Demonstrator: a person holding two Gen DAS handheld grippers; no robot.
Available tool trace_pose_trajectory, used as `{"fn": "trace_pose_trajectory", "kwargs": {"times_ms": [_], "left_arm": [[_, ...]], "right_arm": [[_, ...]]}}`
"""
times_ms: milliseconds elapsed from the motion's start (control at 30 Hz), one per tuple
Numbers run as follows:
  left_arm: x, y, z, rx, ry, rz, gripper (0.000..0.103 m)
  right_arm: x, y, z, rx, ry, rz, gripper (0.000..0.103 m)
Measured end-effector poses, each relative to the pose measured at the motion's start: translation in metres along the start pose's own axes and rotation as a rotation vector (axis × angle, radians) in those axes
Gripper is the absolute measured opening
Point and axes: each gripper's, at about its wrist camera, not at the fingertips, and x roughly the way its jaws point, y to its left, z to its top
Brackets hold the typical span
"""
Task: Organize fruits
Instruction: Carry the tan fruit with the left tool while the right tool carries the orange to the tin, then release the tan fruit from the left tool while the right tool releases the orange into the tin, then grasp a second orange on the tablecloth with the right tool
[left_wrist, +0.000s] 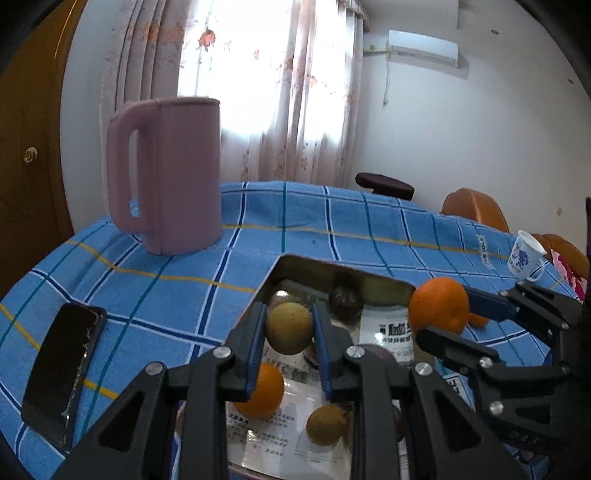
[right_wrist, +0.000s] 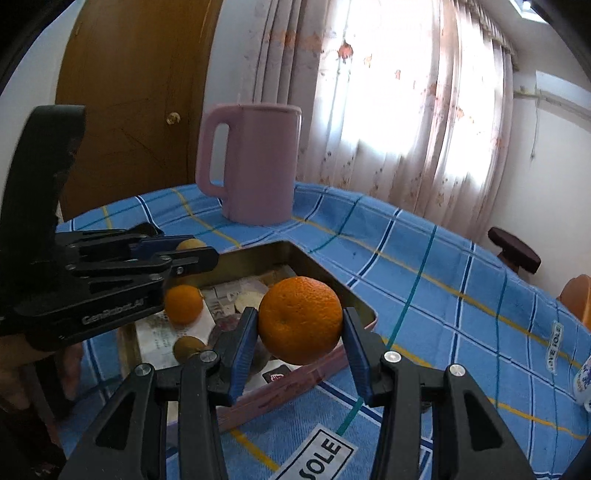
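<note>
Clearly, from the left wrist view, the left gripper (left_wrist: 290, 334) has its jaws clamped on a small yellow-green fruit (left_wrist: 289, 328), carried above the open metal tin (left_wrist: 334, 268) that sits near the middle of the tabletop (left_wrist: 184, 266). Inside the tin lie a small orange (left_wrist: 263, 392), another yellow-green fruit (left_wrist: 327, 425) and a dark round fruit (left_wrist: 345, 302) toward the far wall, on printed paper. To do the step well, I judge the held fruit should be lowered into a bare patch of the tin floor before the jaws part, so that it does not roll or knock the others. A phone (left_wrist: 61, 373) lies by the left edge of the tabletop, a pink jug (left_wrist: 173, 173) stands toward the far left edge, and a cup (left_wrist: 524, 256) is at the far right edge; none blocks the tin. From the right wrist view, the right gripper (right_wrist: 300, 332) has its jaws clamped on a large orange (right_wrist: 300, 319), held above the tin's near right corner. The left gripper reaches in from the left over the tin, so I judge the two could crowd one another if both come down together; placing one at a time looks safer. A second orange also appears at the tabletop's right, behind the right gripper, in the left view.
</note>
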Motion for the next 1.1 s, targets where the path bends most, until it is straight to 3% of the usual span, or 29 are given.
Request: {"fn": "trace_pose_trajectory", "kwargs": {"times_ms": [133,200,267,433,533,633,733,1067,1100], "left_arm": [[0.003,0.002,-0.002,-0.01,0.012,0.017,0.033],[-0.001,0.004,-0.001,-0.025,-0.008,0.032,0.067],[-0.008,0.006,-0.002,-0.038,-0.041,0.047,0.079],[-0.015,-0.002,-0.002,-0.036,-0.057,0.022,0.083],[-0.018,-0.017,-0.003,-0.013,-0.066,0.005,0.088],[-0.02,-0.036,-0.003,0.014,-0.073,-0.022,0.093],[-0.019,-0.053,-0.002,0.04,-0.072,-0.043,0.097],[-0.007,-0.099,0.001,0.146,-0.038,-0.07,0.097],[-0.005,-0.102,0.002,0.156,-0.033,-0.072,0.097]], "right_arm": [[0.01,-0.001,-0.002,0.01,0.026,0.021,0.049],[0.006,-0.004,-0.002,0.017,0.014,0.006,0.061],[-0.004,-0.011,-0.003,0.037,-0.008,0.0,0.066],[-0.028,-0.044,-0.012,0.07,-0.002,-0.085,0.066],[-0.041,-0.083,-0.029,0.111,0.037,-0.189,0.066],[-0.046,-0.116,-0.041,0.175,0.081,-0.236,0.066],[-0.04,-0.135,-0.047,0.216,0.131,-0.228,0.066],[0.001,-0.134,-0.05,0.208,0.257,-0.197,0.066],[0.007,-0.138,-0.053,0.219,0.288,-0.198,0.062]]}}
